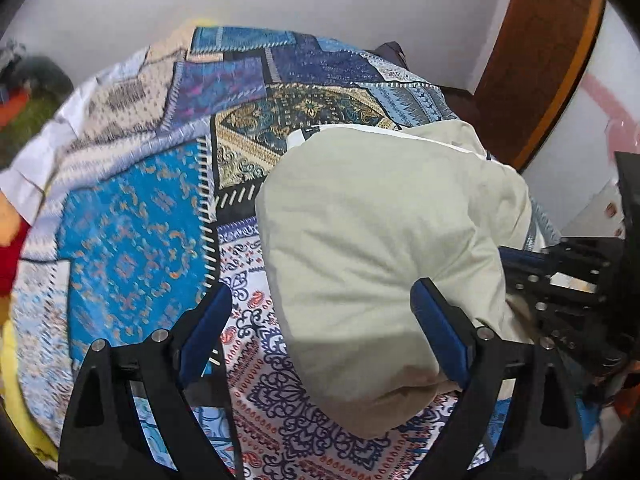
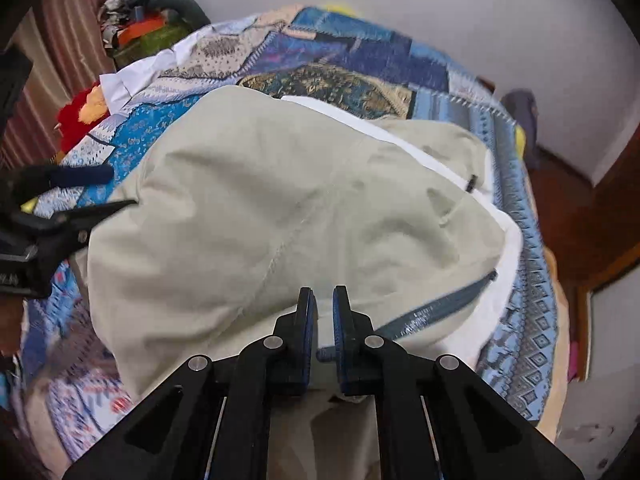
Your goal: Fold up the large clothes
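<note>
A large pale beige garment (image 1: 372, 240) lies folded over on a patchwork bedspread (image 1: 132, 240); it has a white lining and a blue-grey zipper (image 2: 436, 308). My left gripper (image 1: 320, 320) is open, its blue pads wide apart above the garment's near left part. My right gripper (image 2: 324, 312) has its pads nearly together over the garment's (image 2: 280, 208) near edge, with cloth between the pads lower down. The right gripper also shows at the right edge of the left wrist view (image 1: 568, 292), and the left gripper at the left edge of the right wrist view (image 2: 60, 208).
The bed fills both views, against a white wall (image 1: 320, 0). A pile of clothes and bags (image 2: 148, 20) sits at the far left corner. A red and orange cloth (image 2: 80, 116) lies at the bed's left edge. A wooden door frame (image 1: 540, 72) stands to the right.
</note>
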`<action>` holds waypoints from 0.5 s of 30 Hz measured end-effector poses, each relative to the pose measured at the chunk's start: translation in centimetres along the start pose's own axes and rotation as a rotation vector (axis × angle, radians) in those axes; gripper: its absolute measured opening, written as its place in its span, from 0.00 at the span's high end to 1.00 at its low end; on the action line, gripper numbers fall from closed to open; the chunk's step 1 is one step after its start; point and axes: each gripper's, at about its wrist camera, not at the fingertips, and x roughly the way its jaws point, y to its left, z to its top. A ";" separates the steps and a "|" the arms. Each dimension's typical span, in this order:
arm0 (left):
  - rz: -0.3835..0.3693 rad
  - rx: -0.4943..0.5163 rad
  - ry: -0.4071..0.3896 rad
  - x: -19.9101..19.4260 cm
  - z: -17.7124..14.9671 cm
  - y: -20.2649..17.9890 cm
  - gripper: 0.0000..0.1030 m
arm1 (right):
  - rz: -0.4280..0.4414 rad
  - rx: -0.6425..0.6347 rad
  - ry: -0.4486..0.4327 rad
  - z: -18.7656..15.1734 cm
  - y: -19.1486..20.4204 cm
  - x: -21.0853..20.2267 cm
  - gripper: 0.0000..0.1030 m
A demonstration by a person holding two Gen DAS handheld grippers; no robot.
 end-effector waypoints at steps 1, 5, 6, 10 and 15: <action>0.009 0.004 0.000 0.0 0.0 -0.1 0.07 | -0.011 -0.006 -0.001 -0.3 -0.2 -0.1 0.95; 0.038 0.041 -0.004 0.0 -0.4 -0.5 0.06 | -0.020 -0.011 -0.015 -1.8 -1.2 -0.9 0.95; 0.044 0.046 -0.006 0.0 -0.5 -0.6 0.06 | -0.016 -0.007 -0.015 -2.0 -1.5 -1.1 0.95; 0.051 0.056 -0.002 0.1 -0.9 -0.6 0.06 | -0.014 0.039 -0.004 -3.3 -3.6 -1.1 0.95; 0.054 0.057 0.009 0.2 -1.2 -0.2 0.06 | -0.012 0.120 0.060 -5.4 -6.7 0.2 0.94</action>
